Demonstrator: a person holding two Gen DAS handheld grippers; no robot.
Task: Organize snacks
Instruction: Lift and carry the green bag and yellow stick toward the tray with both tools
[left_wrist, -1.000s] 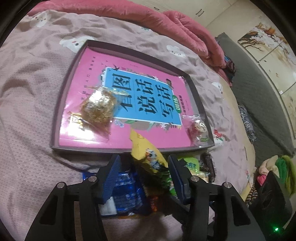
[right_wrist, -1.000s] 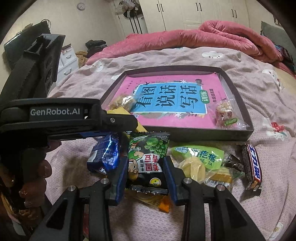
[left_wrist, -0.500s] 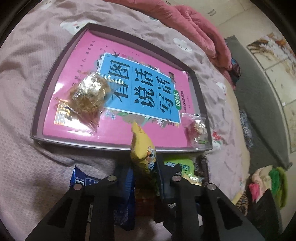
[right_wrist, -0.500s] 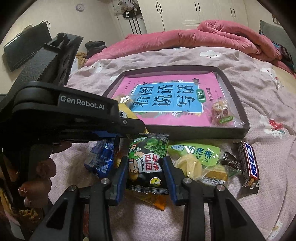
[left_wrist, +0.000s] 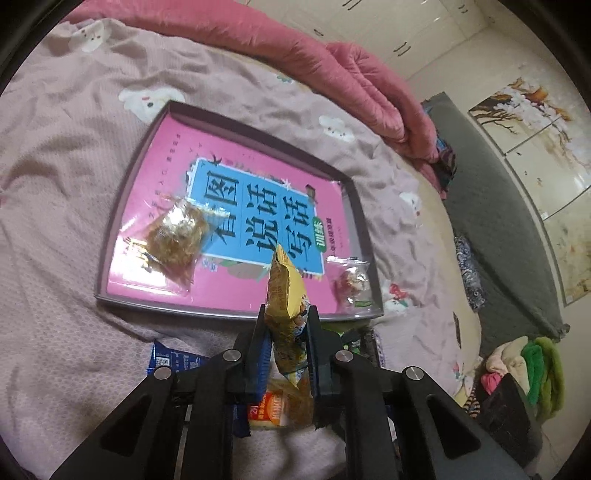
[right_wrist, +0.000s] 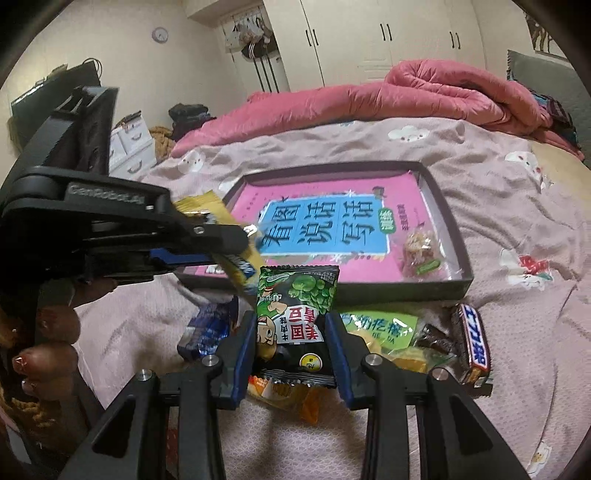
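both tongs have a packet each right now: the left gripper is clamped on a yellow packet that stands on edge between its pads at the lower middle of the left wrist view, and the right gripper is closed on a green pea packet at the lower middle of the right wrist view. the tray, with a pink book lying flat in it, sits just past them in mid-frame, and already holds a clear-wrapped cake at its left and a small candy bag at its lower right corner. the rest of the snacks, a blue packet, a lime-green bag and a chocolate bar, lie in a heap on the bedsheet just in front of the tray's near wall. what worries me: the yellow packet looks pinched low and on its thin edge, so it could swivel or slip out if it is swung about. the two grippers are close together, the left one reaching across the left of the right wrist view, so they might knock each other heading for the same tray. the near wall could catch a packet carried low. and the glossy book may let a dropped packet slide into the cake or candy.
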